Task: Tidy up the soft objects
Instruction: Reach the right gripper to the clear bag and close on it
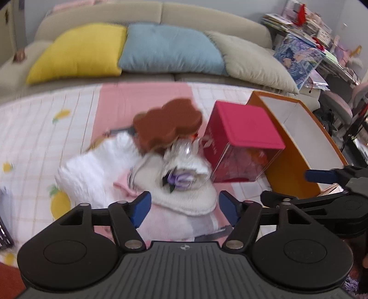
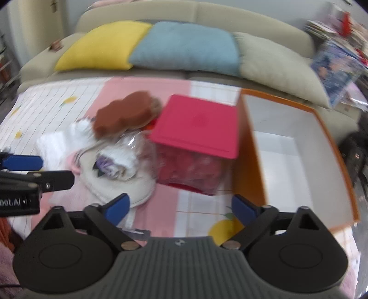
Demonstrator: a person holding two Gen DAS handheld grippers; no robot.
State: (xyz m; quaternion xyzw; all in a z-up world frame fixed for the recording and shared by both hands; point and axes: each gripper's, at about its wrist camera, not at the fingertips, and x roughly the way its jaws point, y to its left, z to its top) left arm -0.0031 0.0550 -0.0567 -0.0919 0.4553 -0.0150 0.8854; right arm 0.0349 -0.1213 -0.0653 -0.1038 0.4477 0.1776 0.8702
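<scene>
Both my hand-held grippers, left [image 1: 185,210] and right [image 2: 181,208], stood apart and empty above the soft pile [image 1: 147,168] on the floor mat [image 1: 41,128]. I judged that a careless pinch could snag the crinkly clear wrapping [image 1: 184,149] or topple the brown cushion [image 1: 166,127] leaning on the pink-lidded box [image 1: 243,131]. The pile was white fluffy cloth, a cream piece and a purple bow, just beside the open orange box [image 2: 299,161].

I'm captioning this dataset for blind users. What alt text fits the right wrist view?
The open right gripper hovers over a pile of white soft things topped by a brown cushion, beside a pink-lidded box and an empty orange box; a sofa stands behind.
</scene>
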